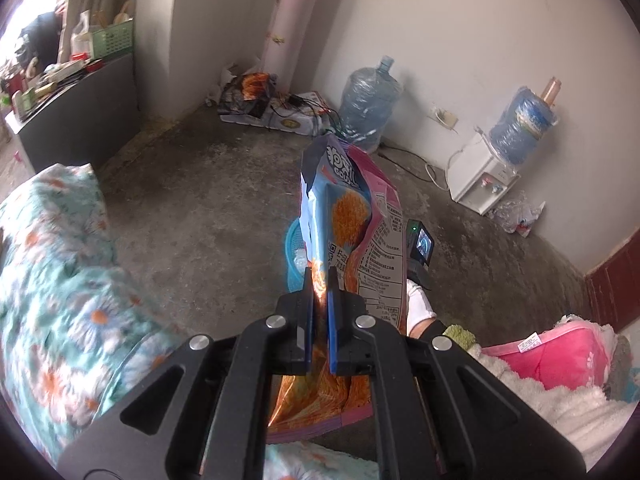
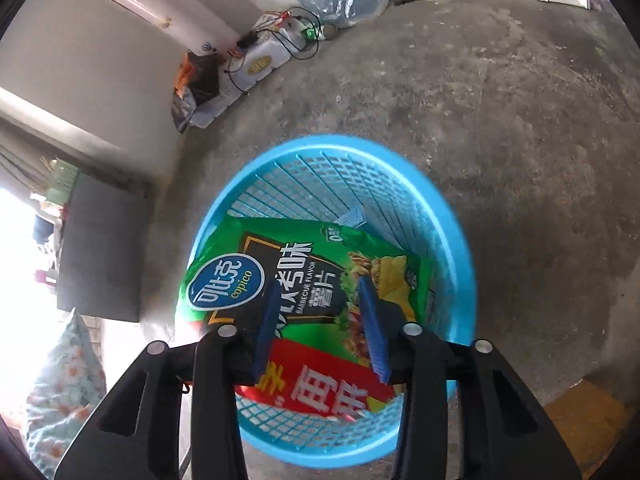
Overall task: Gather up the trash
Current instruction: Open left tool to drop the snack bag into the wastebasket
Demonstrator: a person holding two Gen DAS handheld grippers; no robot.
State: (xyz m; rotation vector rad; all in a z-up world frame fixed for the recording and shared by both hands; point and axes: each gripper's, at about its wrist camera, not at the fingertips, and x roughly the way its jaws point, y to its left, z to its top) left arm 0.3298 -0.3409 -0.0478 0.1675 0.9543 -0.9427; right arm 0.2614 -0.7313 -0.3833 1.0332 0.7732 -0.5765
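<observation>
Your left fingers [image 1: 320, 280] clamp the orange-and-pink snack bag [image 1: 352, 216], held upright above the floor with the blue basket [image 1: 294, 248] just beyond it. Your right fingers [image 2: 320, 312] stand apart over that same basket's rim [image 2: 456, 216], the green chip bag [image 2: 304, 268] lying loose inside, the pads not pressing it. One wrapper looks binned, one awaits dropping; crumpled plastic [image 1: 516, 212] by the water dispenser [image 1: 480, 176] may remain.

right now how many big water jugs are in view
2. One water jug wrapped in clear plastic stands on the floor by the wall; the other blue jug sits upturned on the white dispenser. None show elsewhere, though furniture may hide more.
</observation>
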